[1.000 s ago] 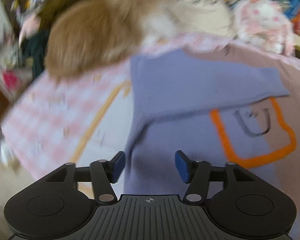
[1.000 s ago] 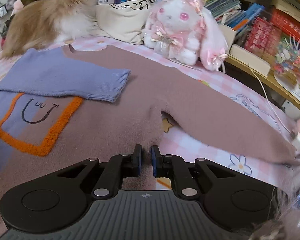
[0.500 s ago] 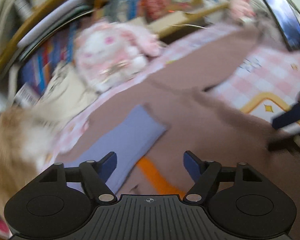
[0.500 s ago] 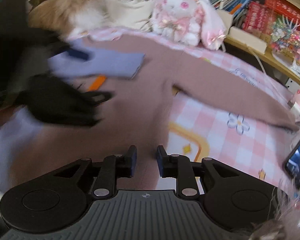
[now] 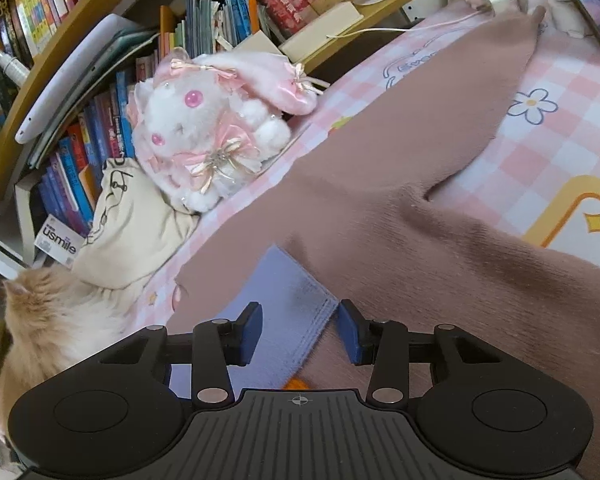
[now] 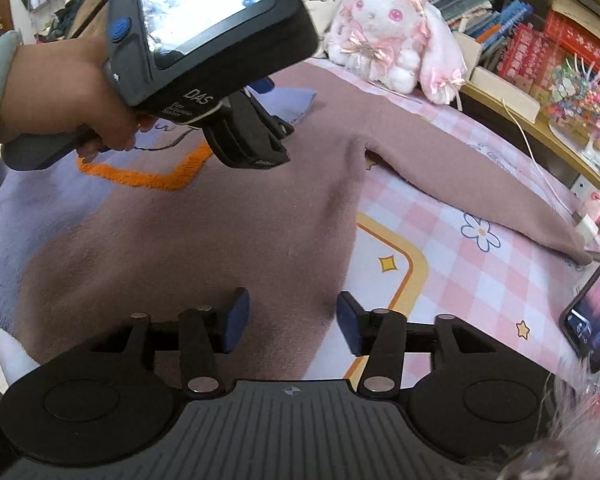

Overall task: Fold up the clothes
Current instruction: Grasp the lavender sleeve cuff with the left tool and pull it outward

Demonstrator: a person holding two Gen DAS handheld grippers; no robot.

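A mauve and lavender sweater (image 6: 228, 220) with an orange-outlined patch (image 6: 148, 178) lies flat on a pink checked bedspread (image 6: 480, 276). Its lavender sleeve (image 5: 288, 300) is folded across the chest; its mauve sleeve (image 5: 456, 120) stretches out to the right (image 6: 480, 188). My left gripper (image 5: 299, 330) is open, jaws on either side of the lavender cuff, just above it. It shows in the right wrist view as a hand-held device (image 6: 204, 52). My right gripper (image 6: 292, 320) is open and empty over the sweater's lower body, near its right side edge.
A white and pink plush rabbit (image 5: 204, 128) and a cream cloth bag (image 5: 136, 224) sit at the bed's far edge before bookshelves (image 5: 228, 24). An orange cat (image 5: 56, 320) lies at the left. A phone (image 6: 596, 316) stands at the right, with a cable (image 6: 540, 172) nearby.
My left gripper swung from the sweater's left side over to the folded lavender cuff. My right gripper opened wide and let go of the mauve sweater body it pinched.
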